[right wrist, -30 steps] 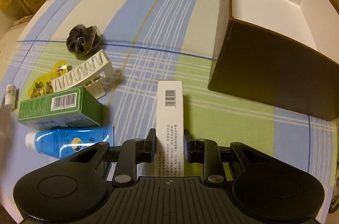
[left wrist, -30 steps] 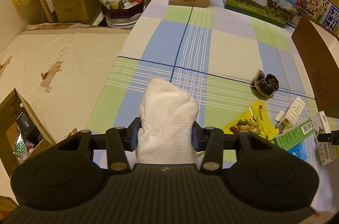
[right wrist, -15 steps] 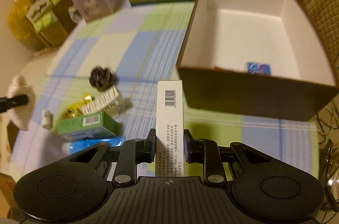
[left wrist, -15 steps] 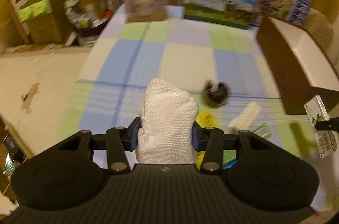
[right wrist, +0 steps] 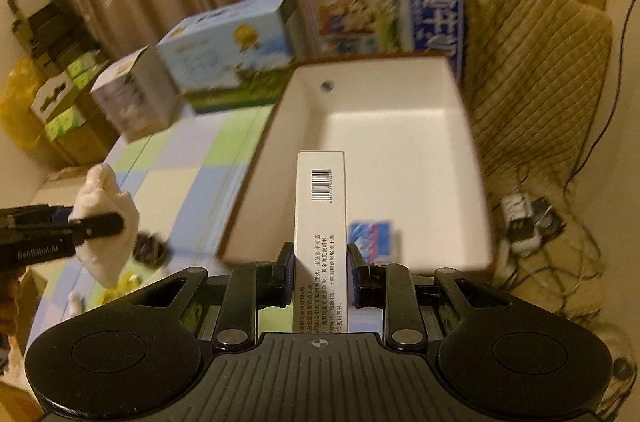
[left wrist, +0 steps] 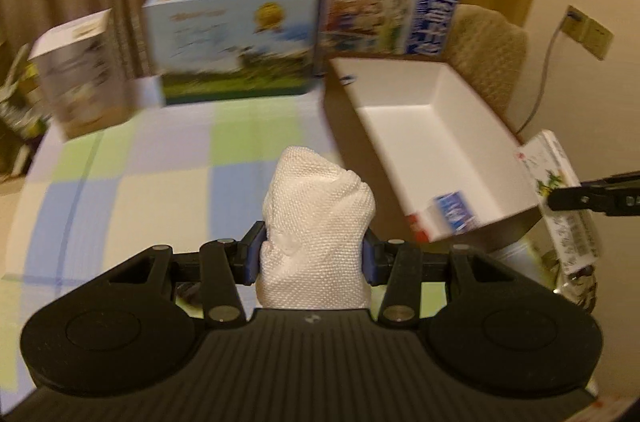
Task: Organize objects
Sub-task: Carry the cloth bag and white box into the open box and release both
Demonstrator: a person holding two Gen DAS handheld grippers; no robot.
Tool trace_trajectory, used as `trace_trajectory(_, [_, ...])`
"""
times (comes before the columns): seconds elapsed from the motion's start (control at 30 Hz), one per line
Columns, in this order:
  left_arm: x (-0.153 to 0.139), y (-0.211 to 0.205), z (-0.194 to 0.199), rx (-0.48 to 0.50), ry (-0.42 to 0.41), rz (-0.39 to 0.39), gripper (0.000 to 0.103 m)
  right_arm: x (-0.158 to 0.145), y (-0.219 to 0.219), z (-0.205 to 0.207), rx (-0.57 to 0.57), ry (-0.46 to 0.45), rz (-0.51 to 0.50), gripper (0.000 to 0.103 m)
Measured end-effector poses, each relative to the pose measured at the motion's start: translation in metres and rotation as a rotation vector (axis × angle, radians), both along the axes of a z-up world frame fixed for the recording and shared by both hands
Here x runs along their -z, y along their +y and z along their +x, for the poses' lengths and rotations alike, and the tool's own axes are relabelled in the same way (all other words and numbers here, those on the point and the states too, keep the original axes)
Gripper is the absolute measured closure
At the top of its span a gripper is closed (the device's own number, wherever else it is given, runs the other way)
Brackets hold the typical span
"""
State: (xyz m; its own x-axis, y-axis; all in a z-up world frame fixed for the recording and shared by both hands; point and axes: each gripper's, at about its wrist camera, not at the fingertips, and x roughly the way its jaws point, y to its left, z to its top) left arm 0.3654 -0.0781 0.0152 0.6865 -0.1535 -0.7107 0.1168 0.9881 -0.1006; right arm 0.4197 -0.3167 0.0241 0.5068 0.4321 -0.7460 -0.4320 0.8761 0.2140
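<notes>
My left gripper (left wrist: pixel 312 258) is shut on a white textured cloth bundle (left wrist: pixel 318 222), held above the checked tablecloth (left wrist: pixel 160 190). My right gripper (right wrist: pixel 319 272) is shut on a tall white carton with a barcode (right wrist: pixel 320 218), raised over the near end of the open brown box with a white inside (right wrist: pixel 400 142). A small blue and white packet (right wrist: pixel 370 236) lies on the box floor. The left wrist view shows that box (left wrist: pixel 436 138) to the right, with the carton (left wrist: pixel 560 198) in the other gripper's fingers beside it. The cloth bundle (right wrist: pixel 106 222) appears at the left of the right wrist view.
Large milk cartons (left wrist: pixel 232 38) and a white appliance box (left wrist: pixel 80 78) stand along the table's far edge before curtains. A padded chair (right wrist: pixel 536 94) with cables sits right of the box. Small items, a dark one (right wrist: pixel 150 250) among them, lie on the table at left.
Both grippers have risen and swung right toward the brown box, each keeping its load. The right gripper's carton now hangs over the box's inside; earlier it was above the tablecloth.
</notes>
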Motion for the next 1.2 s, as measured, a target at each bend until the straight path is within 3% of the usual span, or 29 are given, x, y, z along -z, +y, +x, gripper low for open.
trace_trajectory(0.17, [-0.007,-0.052,0.043,0.047,0.002,-0.004,0.062,-0.005,-0.012,0.046,0.040,-0.014,-0.025,0.081])
trace_trajectory(0.43, [0.011,-0.109,0.105,0.069,0.070,0.017,0.062,0.025,-0.012,0.109,0.047,0.036,-0.079,0.081])
trace_trajectory(0.8, [0.055,-0.139,0.163,0.053,0.153,0.065,0.061,0.074,-0.002,0.160,0.022,0.116,-0.169,0.081])
trace_trajectory(1.2, [0.074,-0.156,0.191,0.072,0.180,0.095,0.061,0.086,-0.005,0.178,0.001,0.125,-0.173,0.081])
